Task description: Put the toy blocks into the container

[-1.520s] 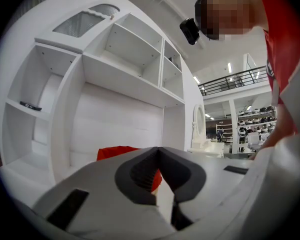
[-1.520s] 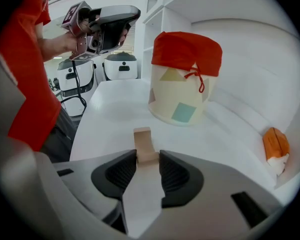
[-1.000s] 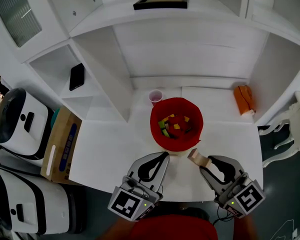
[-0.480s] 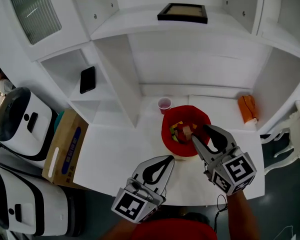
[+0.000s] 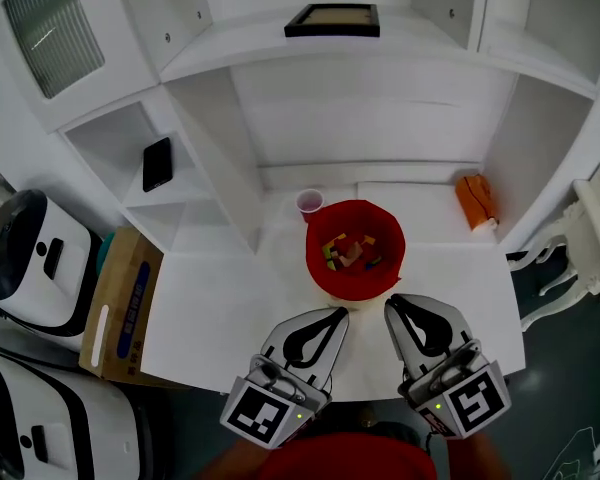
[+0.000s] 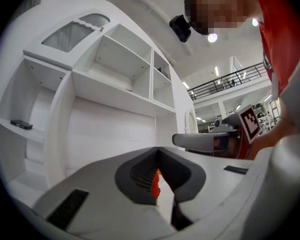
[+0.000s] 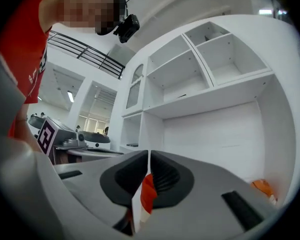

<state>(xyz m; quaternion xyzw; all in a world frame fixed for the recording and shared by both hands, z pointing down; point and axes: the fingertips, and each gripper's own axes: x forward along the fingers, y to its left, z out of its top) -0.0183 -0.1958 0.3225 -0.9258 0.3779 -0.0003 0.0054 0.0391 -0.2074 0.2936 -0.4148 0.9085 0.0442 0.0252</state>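
The red container (image 5: 355, 278) stands on the white table (image 5: 220, 298), with several coloured toy blocks (image 5: 348, 251) inside it. Both grippers hover at the table's front edge, just short of the container. My left gripper (image 5: 338, 311) is shut and holds nothing. To its right, the jaws of my right gripper (image 5: 390, 301) are closing; they stand together with nothing between them. In the left gripper view the jaws of the left gripper (image 6: 157, 149) meet, and a sliver of the red container (image 6: 155, 184) shows below them. The right gripper (image 7: 148, 153) likewise shows a strip of the red container (image 7: 147, 199).
A pink cup (image 5: 309, 201) stands behind the container, beside the shelf divider. An orange object (image 5: 474, 200) lies at the back right. A black phone (image 5: 157, 163) rests on a left shelf and a framed picture (image 5: 332, 18) on top. A cardboard box (image 5: 120, 303) stands left of the table.
My right gripper carried a tan block from the front edge over the container, then came back to the front edge without it, jaws together. The left gripper stayed in place.
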